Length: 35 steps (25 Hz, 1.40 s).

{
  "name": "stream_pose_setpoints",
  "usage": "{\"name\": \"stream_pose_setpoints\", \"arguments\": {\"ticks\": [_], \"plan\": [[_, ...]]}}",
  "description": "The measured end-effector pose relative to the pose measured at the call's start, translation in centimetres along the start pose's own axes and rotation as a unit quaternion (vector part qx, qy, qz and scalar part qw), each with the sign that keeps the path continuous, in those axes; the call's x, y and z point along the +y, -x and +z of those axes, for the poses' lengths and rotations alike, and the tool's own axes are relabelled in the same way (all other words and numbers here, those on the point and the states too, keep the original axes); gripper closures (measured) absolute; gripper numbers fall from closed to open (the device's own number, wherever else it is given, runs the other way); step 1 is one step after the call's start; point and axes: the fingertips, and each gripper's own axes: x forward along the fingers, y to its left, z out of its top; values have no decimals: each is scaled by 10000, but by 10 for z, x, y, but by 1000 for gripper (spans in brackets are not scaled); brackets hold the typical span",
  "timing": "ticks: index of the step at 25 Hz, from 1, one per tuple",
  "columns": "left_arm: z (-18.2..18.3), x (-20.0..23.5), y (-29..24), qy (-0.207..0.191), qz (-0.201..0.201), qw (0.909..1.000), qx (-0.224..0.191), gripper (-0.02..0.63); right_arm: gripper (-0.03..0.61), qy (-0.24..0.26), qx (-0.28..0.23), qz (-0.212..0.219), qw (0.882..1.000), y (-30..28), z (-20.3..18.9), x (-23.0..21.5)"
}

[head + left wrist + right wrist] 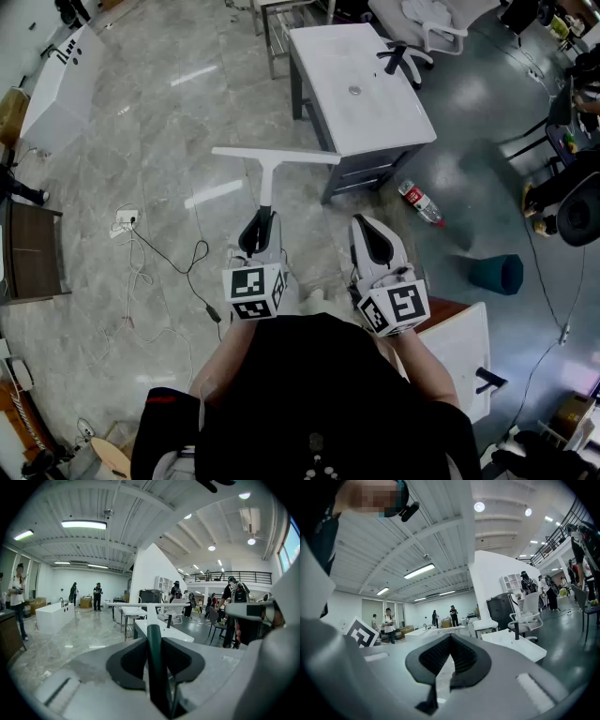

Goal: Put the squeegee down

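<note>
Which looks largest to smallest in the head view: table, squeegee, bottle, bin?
1. table
2. squeegee, though it is held nearer the camera
3. bin
4. bottle, about as long as the bin but thinner

Left tongs (pixel 263 221) gripping, right tongs (pixel 369 227) closed

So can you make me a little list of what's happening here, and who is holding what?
Left hand-held gripper: shut on the squeegee's dark handle
Squeegee: up in the air, white blade across the far end, not yet put down
Right hand-held gripper: shut, nothing in it
White table: just past the squeegee
Bottle: lying on the floor beside the table
</note>
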Motion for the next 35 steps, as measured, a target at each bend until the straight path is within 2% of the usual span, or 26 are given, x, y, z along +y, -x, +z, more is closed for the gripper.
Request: {"name": "stream_pose_setpoints", "arguments": {"ticks": [8,20,26,35], "plan": [[-5,-6,16,43,30,10000,-71,509,578,86,-16,56,9999,18,-1,10],[-5,-28,18,61,-85,9999,-135,508,577,119,13,-80,9999,40,-1,0],[-10,-21,19,83,10,9999,-61,508,578,83,62,6,9999,35,-6,3],[-2,-11,21,14,103,9998,-165,508,577,-33,39,114,9999,23,-7,8]]}}
